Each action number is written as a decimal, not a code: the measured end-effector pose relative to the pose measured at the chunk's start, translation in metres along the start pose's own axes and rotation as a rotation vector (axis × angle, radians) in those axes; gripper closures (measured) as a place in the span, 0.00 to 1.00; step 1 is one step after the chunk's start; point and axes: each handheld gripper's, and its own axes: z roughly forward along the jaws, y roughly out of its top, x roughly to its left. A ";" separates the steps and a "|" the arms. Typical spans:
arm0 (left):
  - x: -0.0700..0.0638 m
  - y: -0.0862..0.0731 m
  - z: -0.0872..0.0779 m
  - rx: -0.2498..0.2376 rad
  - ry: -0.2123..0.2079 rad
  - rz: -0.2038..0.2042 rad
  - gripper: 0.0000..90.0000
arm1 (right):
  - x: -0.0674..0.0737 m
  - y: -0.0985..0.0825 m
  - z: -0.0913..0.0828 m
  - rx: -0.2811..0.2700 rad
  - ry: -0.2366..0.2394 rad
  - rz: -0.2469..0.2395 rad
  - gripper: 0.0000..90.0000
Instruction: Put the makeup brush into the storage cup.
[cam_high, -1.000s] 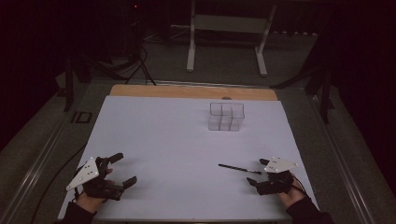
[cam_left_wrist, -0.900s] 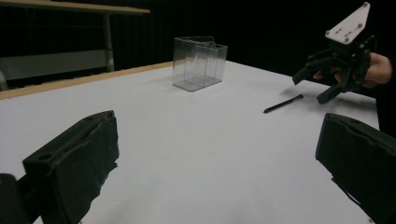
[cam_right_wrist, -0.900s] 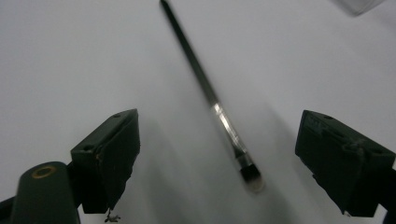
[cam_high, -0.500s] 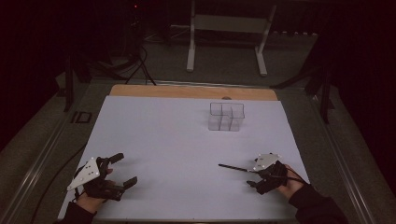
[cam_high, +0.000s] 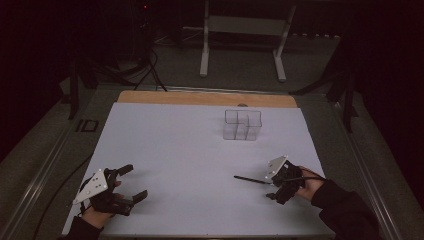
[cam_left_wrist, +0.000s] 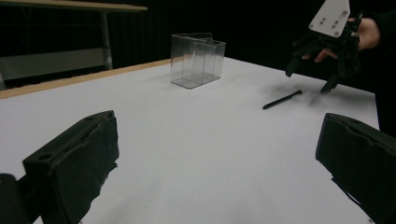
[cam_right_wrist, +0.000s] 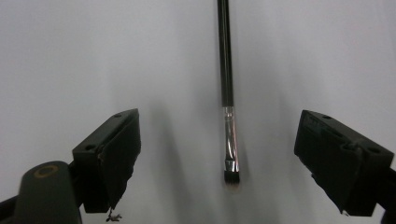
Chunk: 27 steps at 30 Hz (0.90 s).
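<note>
1. Jaws of the right gripper (cam_right_wrist: 223, 158) stand wide apart, holding nothing; the makeup brush (cam_right_wrist: 226, 70) lies flat on the bench between them, bristle tip nearest the camera, touching neither jaw.
2. Brush: thin black handle, shiny metal ferrule (cam_right_wrist: 229, 135), short dark bristle tip. Likely very light, stiff along the handle, soft only at the tip.
3. Handling guess: the round slim shaft could roll or slip out when the jaws close; low profile on the bench means the jaws need to come right down to the surface.
4. Best hold, I judge: across the ferrule or the handle just beyond it, not the bristles. The ferrule looks slick, so the matte handle may grip better.
5. From the high view, the right gripper (cam_high: 283, 180) sits at the brush's near end, shaft pointing away from it.
6. Left gripper (cam_high: 122, 189): jaws also wide open, empty, well apart from the brush.
7. Clear compartment box (cam_high: 242, 124) stands upright, well beyond both grippers; looks empty.
8. White bench (cam_high: 190, 150) otherwise bare around the jaws.
</note>
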 end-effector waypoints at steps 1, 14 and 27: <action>0.000 0.000 0.000 -0.002 -0.003 -0.004 0.01 | -0.004 0.003 -0.001 0.026 0.038 0.001 0.16; -0.001 0.000 0.001 -0.004 -0.018 -0.003 0.01 | -0.025 0.021 -0.005 0.122 0.147 -0.029 0.16; -0.001 0.000 0.001 0.000 -0.022 0.005 0.01 | -0.042 0.024 0.002 0.230 0.265 -0.008 0.17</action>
